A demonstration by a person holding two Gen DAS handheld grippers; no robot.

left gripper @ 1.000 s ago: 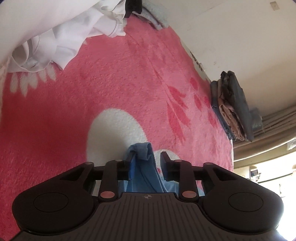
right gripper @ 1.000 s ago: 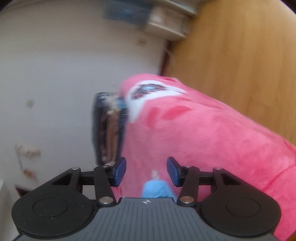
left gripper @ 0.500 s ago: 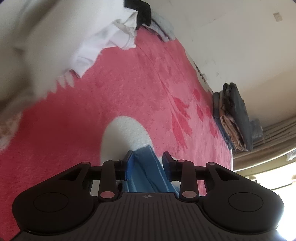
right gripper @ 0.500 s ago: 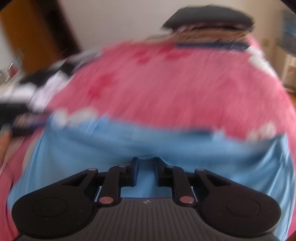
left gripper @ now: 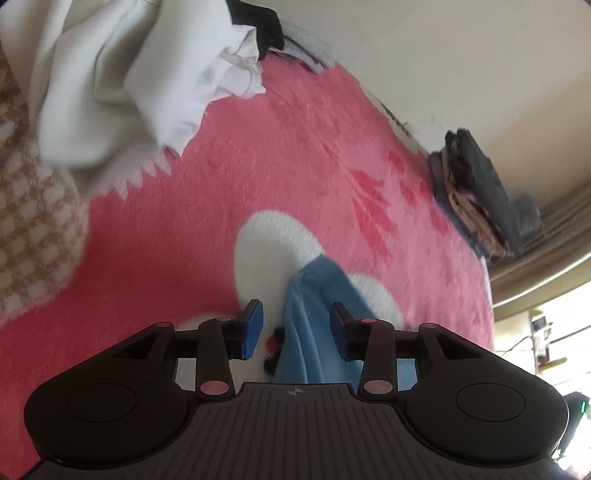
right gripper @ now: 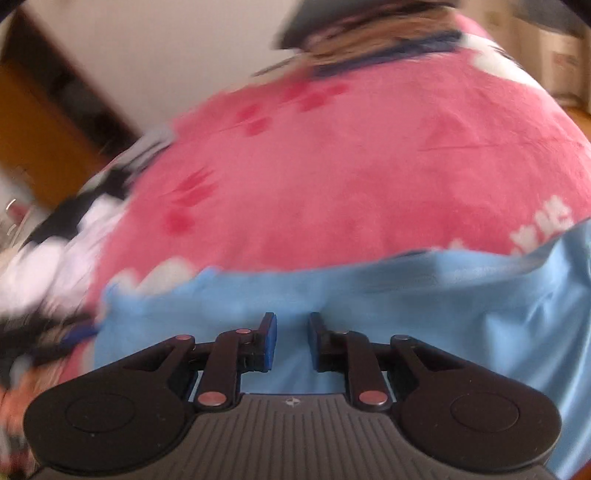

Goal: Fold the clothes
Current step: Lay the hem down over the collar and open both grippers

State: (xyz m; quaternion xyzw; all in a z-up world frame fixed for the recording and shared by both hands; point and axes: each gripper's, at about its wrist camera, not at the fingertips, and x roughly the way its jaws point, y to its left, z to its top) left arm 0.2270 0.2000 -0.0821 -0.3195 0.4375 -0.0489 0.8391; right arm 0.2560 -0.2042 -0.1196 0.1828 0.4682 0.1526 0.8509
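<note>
A light blue garment (right gripper: 443, 295) lies spread across the pink fleece blanket (right gripper: 369, 166). My right gripper (right gripper: 291, 338) sits at its near middle, jaws narrow and pinched on the blue fabric, which puckers toward the tips. In the left wrist view a corner of the blue garment (left gripper: 314, 295) runs up between the fingers of my left gripper (left gripper: 295, 325). Its jaws are opening: the cloth lies by the right finger, and the left pad (left gripper: 253, 328) stands clear of it.
A heap of white clothes (left gripper: 129, 74) and a dark garment (left gripper: 258, 26) lie at the blanket's far left. A brown-and-white checked fabric (left gripper: 29, 221) is at the left edge. A folded stack (left gripper: 476, 188) sits by the wall. A wooden door (right gripper: 44, 140) stands beyond the bed.
My left jaws have widened and the left pad has come off the blue cloth. My right gripper swung from the bed's edge onto the blue garment and its jaws narrowed on it.
</note>
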